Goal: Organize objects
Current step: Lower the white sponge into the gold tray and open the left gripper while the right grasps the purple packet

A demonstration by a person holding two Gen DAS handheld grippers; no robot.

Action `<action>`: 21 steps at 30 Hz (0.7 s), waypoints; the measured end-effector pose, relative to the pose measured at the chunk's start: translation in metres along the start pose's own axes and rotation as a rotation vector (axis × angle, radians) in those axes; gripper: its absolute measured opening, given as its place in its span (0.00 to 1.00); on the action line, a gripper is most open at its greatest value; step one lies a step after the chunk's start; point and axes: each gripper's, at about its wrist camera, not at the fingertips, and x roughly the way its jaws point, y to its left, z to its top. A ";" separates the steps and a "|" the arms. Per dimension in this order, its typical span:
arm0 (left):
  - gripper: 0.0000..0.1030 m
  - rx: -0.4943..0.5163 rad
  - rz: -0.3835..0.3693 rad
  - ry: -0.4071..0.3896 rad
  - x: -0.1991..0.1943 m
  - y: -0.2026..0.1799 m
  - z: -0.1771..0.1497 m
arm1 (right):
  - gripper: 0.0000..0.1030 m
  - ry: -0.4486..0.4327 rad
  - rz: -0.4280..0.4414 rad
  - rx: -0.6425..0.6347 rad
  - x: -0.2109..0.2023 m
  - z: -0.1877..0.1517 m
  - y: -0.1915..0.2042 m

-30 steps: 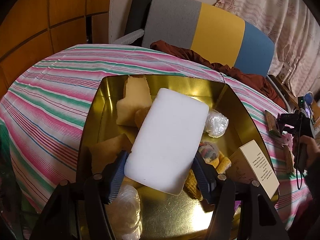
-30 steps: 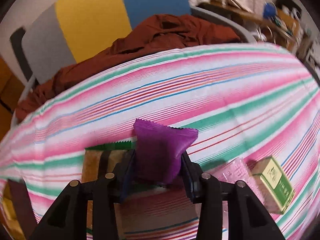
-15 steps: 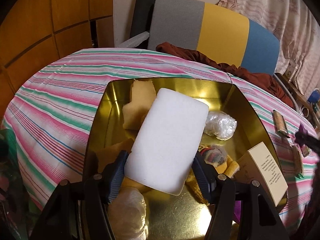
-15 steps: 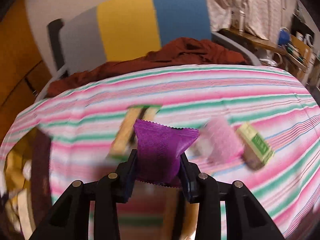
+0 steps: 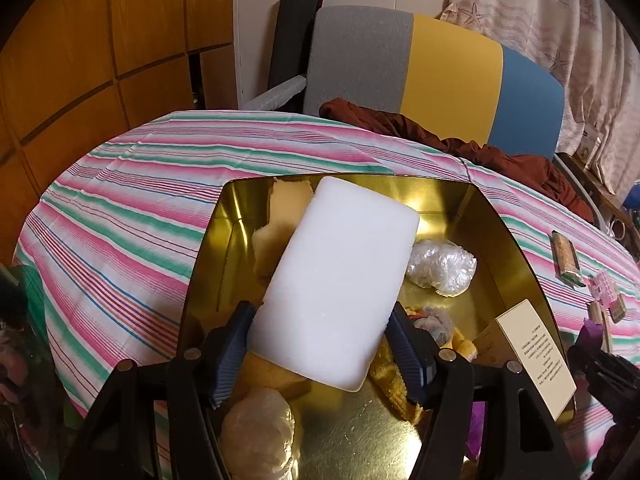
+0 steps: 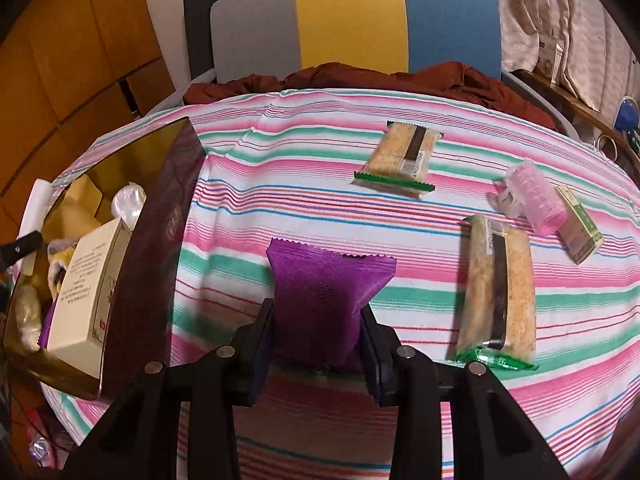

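Observation:
My left gripper (image 5: 320, 344) is shut on a white foam block (image 5: 336, 276) and holds it above the gold tin box (image 5: 516, 256). The box holds yellow sponge pieces, a clear plastic ball (image 5: 442, 266), a cream card box (image 5: 536, 364) and a pale wrapped ball (image 5: 258, 428). My right gripper (image 6: 318, 332) is shut on a purple snack packet (image 6: 324, 296), held above the striped tablecloth to the right of the tin box (image 6: 160, 240). It also shows at the right edge of the left wrist view (image 5: 592, 344).
On the striped cloth (image 6: 320, 208) lie two green-edged cracker packs (image 6: 404, 156) (image 6: 498, 292), a pink roll (image 6: 532, 200) and a small green tea box (image 6: 580, 228). A grey, yellow and blue chair (image 6: 352, 20) with a brown cloth stands behind the table.
My right gripper has lifted back and swung left with the purple packet, so the tin box and the scattered snacks now show. The left gripper has held the foam block nearly still, drawing back slightly.

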 end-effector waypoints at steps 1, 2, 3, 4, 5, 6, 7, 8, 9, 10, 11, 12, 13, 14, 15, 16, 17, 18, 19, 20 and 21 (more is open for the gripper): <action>0.65 0.000 -0.002 -0.002 0.000 0.000 0.000 | 0.37 0.000 0.001 0.003 -0.001 0.000 -0.001; 0.65 0.002 -0.001 -0.002 -0.001 -0.001 0.000 | 0.37 0.002 0.000 0.004 0.000 0.001 0.000; 0.65 0.004 -0.001 -0.003 0.000 -0.001 0.001 | 0.37 0.004 0.000 0.004 0.001 0.000 -0.001; 0.65 0.006 -0.002 -0.005 -0.001 -0.001 0.001 | 0.37 0.005 -0.001 0.004 0.002 -0.001 -0.001; 0.65 0.006 -0.002 -0.006 -0.001 -0.002 0.001 | 0.37 0.006 0.000 0.006 0.002 -0.001 -0.001; 0.66 0.006 -0.003 -0.006 -0.002 -0.002 0.001 | 0.37 0.005 0.002 0.008 0.001 -0.002 -0.002; 0.67 0.005 -0.006 -0.006 -0.002 -0.002 0.001 | 0.37 0.004 0.003 0.009 0.001 -0.002 -0.002; 0.71 0.003 -0.012 -0.007 -0.002 -0.001 0.002 | 0.37 0.004 0.002 0.009 0.001 -0.002 -0.002; 0.73 0.002 -0.010 -0.010 -0.004 -0.001 0.002 | 0.37 0.004 0.002 0.008 0.001 -0.002 -0.002; 0.75 0.002 -0.006 -0.013 -0.005 -0.001 0.003 | 0.37 0.004 0.001 0.007 0.001 -0.003 -0.002; 0.78 0.003 -0.006 -0.014 -0.006 -0.002 0.003 | 0.37 0.004 0.000 0.007 0.001 -0.003 -0.002; 0.79 0.002 -0.010 -0.014 -0.008 -0.002 0.003 | 0.37 0.003 0.001 0.009 0.001 -0.004 -0.002; 0.80 0.000 -0.014 -0.016 -0.010 -0.002 0.003 | 0.37 0.003 0.000 0.010 0.001 -0.004 -0.001; 0.80 0.000 -0.014 -0.022 -0.013 -0.002 0.003 | 0.37 0.003 0.000 0.011 0.001 -0.003 -0.001; 0.80 0.001 -0.017 -0.026 -0.015 -0.003 0.003 | 0.37 0.002 -0.001 0.010 0.001 -0.003 -0.001; 0.80 0.002 -0.020 -0.029 -0.018 -0.003 0.003 | 0.37 0.001 -0.001 0.010 0.001 -0.004 -0.001; 0.80 0.003 -0.023 -0.032 -0.020 -0.003 0.002 | 0.37 -0.001 0.000 0.012 0.001 -0.004 -0.001; 0.80 0.003 -0.026 -0.036 -0.023 -0.003 0.001 | 0.37 -0.002 0.001 0.015 0.001 -0.004 -0.002; 0.80 0.002 -0.029 -0.038 -0.026 -0.003 0.001 | 0.37 -0.004 0.000 0.018 0.001 -0.004 -0.002; 0.80 0.000 -0.034 -0.038 -0.029 -0.002 0.000 | 0.37 -0.005 0.000 0.019 0.002 -0.004 -0.002; 0.80 -0.001 -0.038 -0.039 -0.032 -0.002 -0.002 | 0.37 -0.007 -0.002 0.021 0.001 -0.004 -0.001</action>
